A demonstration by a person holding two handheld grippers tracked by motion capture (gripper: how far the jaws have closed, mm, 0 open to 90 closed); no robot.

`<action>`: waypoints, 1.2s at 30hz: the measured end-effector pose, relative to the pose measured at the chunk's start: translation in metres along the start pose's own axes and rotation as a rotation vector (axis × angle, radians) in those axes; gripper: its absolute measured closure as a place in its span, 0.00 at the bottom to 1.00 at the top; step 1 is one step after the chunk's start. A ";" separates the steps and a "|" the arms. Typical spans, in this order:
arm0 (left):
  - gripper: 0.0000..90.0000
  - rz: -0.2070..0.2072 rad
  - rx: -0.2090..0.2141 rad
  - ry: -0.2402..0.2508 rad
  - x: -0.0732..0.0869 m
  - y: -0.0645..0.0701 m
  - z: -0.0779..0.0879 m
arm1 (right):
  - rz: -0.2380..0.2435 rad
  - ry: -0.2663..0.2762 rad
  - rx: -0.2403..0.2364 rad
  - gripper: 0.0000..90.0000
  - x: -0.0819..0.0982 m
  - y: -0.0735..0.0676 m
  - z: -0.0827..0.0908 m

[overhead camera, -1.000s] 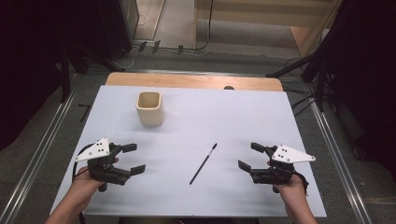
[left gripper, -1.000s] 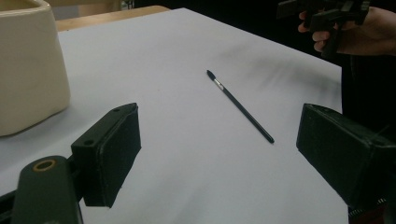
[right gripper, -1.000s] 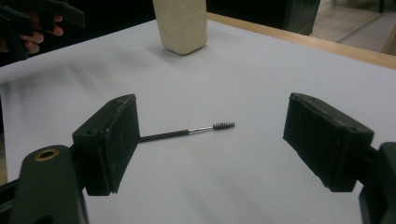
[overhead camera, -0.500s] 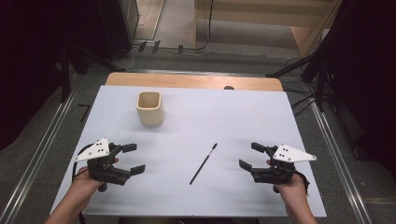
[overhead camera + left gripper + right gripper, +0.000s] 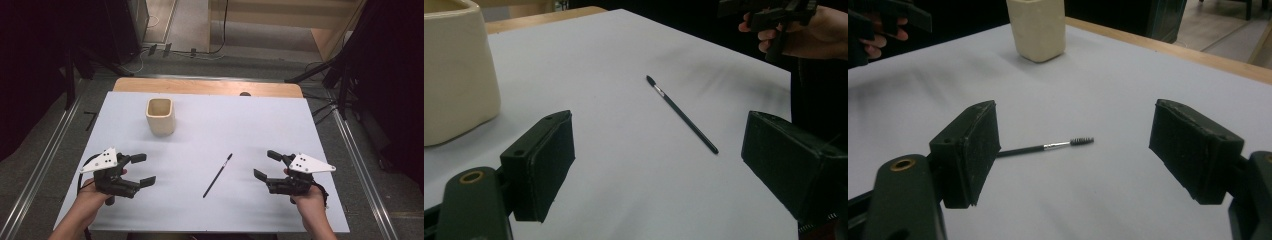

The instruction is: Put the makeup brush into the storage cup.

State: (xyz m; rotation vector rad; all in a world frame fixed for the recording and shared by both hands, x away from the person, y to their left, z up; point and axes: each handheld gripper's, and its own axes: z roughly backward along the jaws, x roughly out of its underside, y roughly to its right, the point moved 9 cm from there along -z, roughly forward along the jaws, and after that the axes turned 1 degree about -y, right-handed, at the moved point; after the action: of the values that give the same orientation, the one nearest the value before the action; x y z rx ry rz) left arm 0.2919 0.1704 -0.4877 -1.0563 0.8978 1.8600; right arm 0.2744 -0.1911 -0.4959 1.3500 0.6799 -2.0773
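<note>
Black brush [image 5: 1045, 146] bristles show clearly in right gripper view (high view blurs them); both tools gape, empty.

A recording lab: a white-topped desk [image 5: 280, 125] ringed by black curtains [image 5: 395, 75], metal floor rails [image 5: 42, 165], stand legs [image 5: 320, 75] and trailing cables [image 5: 220, 30].

In the left gripper view the cup [image 5: 454, 70] is cut off by the top and left edges. In the right gripper view the left jaw hides the near end of the brush [image 5: 1048, 146], and the cup's [image 5: 1037, 27] rim is cropped. The brush's bristles look too small to tell from above [image 5: 217, 175].
</note>
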 end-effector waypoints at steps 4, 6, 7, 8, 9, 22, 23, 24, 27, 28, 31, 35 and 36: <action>0.15 0.000 -0.004 -0.010 0.001 -0.001 0.000 | 0.037 -0.020 0.000 0.23 0.000 -0.002 -0.004; 0.15 0.001 -0.002 -0.007 0.001 -0.001 -0.001 | 0.035 -0.021 -0.001 0.23 0.000 -0.002 -0.005; 0.15 0.001 -0.002 -0.007 0.001 -0.001 -0.001 | 0.034 -0.020 -0.003 0.23 0.000 -0.002 -0.006; 0.15 0.001 -0.001 -0.005 0.001 -0.001 -0.001 | 0.034 -0.015 -0.002 0.23 -0.001 -0.002 -0.007; 0.16 0.002 -0.001 -0.004 0.001 -0.001 -0.001 | 0.034 -0.015 -0.002 0.23 -0.002 -0.002 -0.007; 0.15 -0.003 0.000 -0.008 0.001 0.000 -0.001 | 0.037 -0.031 -0.005 0.22 -0.006 -0.001 -0.021; 0.16 -0.005 0.001 -0.009 0.001 0.000 0.000 | 0.038 -0.031 -0.006 0.22 -0.006 -0.001 -0.022; 0.15 -0.004 0.001 -0.008 0.001 0.000 0.000 | 0.043 -0.031 -0.008 0.22 -0.006 -0.001 -0.023; 0.15 -0.002 0.001 -0.007 0.001 0.000 -0.001 | 0.041 -0.033 -0.015 0.22 -0.007 -0.002 -0.027; 0.15 -0.003 0.001 -0.007 0.001 0.000 -0.001 | 0.045 -0.032 -0.018 0.22 -0.007 -0.003 -0.028; 0.15 -0.004 0.001 -0.009 0.001 0.000 -0.001 | 0.039 -0.034 -0.022 0.22 -0.008 -0.003 -0.031; 0.15 -0.005 0.002 -0.006 0.001 0.000 -0.001 | 0.037 -0.024 -0.021 0.22 -0.009 -0.004 -0.038; 0.15 -0.005 0.002 -0.007 0.001 0.000 -0.001 | 0.034 -0.026 -0.020 0.22 -0.009 -0.004 -0.039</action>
State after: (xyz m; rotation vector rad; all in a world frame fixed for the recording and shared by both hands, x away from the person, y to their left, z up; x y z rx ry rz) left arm 0.2918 0.1698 -0.4885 -1.0496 0.8920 1.8568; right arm 0.2996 -0.1604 -0.5010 1.3121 0.6606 -2.0527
